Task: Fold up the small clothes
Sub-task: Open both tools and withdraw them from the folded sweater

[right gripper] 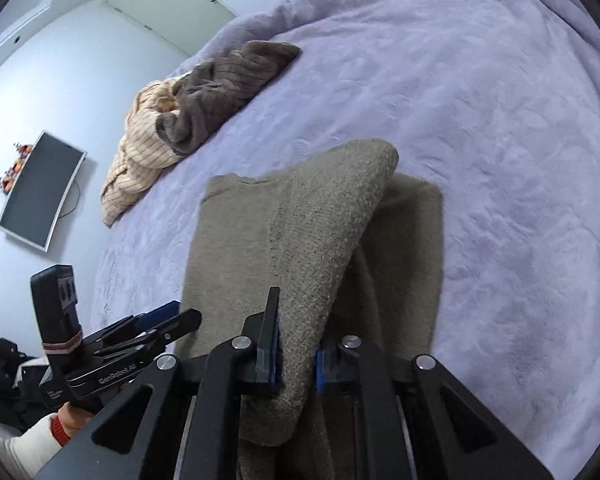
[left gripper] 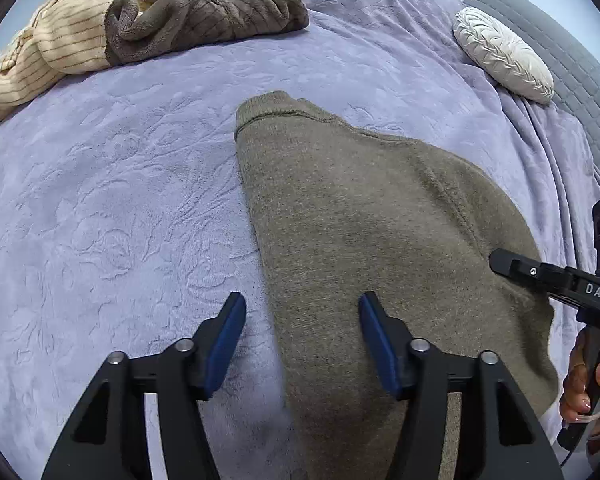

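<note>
Right fingers clamped on the sweater (right gripper: 300,232).
My left gripper (left gripper: 302,320) hangs open over its edge; clothes pile (left gripper: 140,24) at eleven o'clock.

Sweater ahead of the grippers, on the bed

The olive-brown knitted sweater (left gripper: 372,240) lies on the lilac plush blanket (left gripper: 120,200); the heap of brown and striped cream clothes (left gripper: 148,28) lies beyond, left.

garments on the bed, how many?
3: olive sweater in front, pinched by the right gripper; dark brown piece and cream striped piece piled behind. More may be hidden.
</note>
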A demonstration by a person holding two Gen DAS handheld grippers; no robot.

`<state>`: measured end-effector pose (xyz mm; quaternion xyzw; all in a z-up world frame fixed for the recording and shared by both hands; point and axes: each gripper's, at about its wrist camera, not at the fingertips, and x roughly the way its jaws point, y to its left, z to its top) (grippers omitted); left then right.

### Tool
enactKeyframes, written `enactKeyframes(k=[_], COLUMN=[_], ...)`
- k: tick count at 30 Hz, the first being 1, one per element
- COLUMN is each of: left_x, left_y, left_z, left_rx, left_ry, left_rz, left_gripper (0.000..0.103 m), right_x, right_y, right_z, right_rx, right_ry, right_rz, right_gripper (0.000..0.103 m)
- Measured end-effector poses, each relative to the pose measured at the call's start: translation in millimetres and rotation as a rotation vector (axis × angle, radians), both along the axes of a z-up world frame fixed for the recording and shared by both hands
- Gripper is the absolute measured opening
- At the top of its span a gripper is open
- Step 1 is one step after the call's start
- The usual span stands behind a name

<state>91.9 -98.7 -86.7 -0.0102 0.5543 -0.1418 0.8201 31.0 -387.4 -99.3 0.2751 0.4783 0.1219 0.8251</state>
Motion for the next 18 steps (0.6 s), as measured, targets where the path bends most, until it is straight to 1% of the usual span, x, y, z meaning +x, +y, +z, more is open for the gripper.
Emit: enactKeyframes(k=[1, 4, 6, 7, 8, 9, 14, 16, 18], left_x=[-0.4, 1.3, 1.3, 0.5, -1.0, -2.6, -13.8, -19.5, -26.6], left_y=[-1.0, -0.5, 2.5, 3.4, 4.6, 5.8, 15.3, 19.0, 22.4], left_z=[-2.5, -6.9, -3.7, -0.8, 1.5, 4.8, 16.9, 20.2, 22.7], left_rx=[0.009, -0.01, -0.012, -0.004, 0.002, 0.013, 0.046, 0.053, 0.053], left_ry=[-0.01, 0.008, 0.015, 0.013, 0.008, 0.001, -0.014, -0.011, -0.008], left_rz=[0.001, -0.002, -0.002, -0.007, -0.012, -0.018, -0.035, -0.041, -0.047], left_gripper=[0.077, 0.077, 0.077, 0.077, 0.077, 0.077, 0.077, 0.077, 0.077], right_x=[0.8, 5.3, 4.6, 2.9, 0.4, -4.1, -17.2, -29.5, -43.7], right_y=[-5.1, -11.2, -13.6, -15.2, -17.2, -20.7, -28.3, -33.8, -36.1], right_z=[-8.7, -30.8, -37.2, -36.8, -35.3, -32.2, -19.5, -13.7, -5.7], right_rx=[0.002, -0.004, 0.012, 0.01, -0.002, -0.031, -0.115, -0.129, -0.14], right_ry=[0.017, 0.045, 0.045, 0.049, 0.056, 0.069, 0.113, 0.134, 0.13], right_rz=[-0.014, -0.041, -0.058, -0.067, -0.078, -0.09, -0.135, -0.167, -0.179], right_gripper=[0.014, 0.014, 0.015, 0.015, 0.02, 0.021, 0.021, 0.021, 0.021])
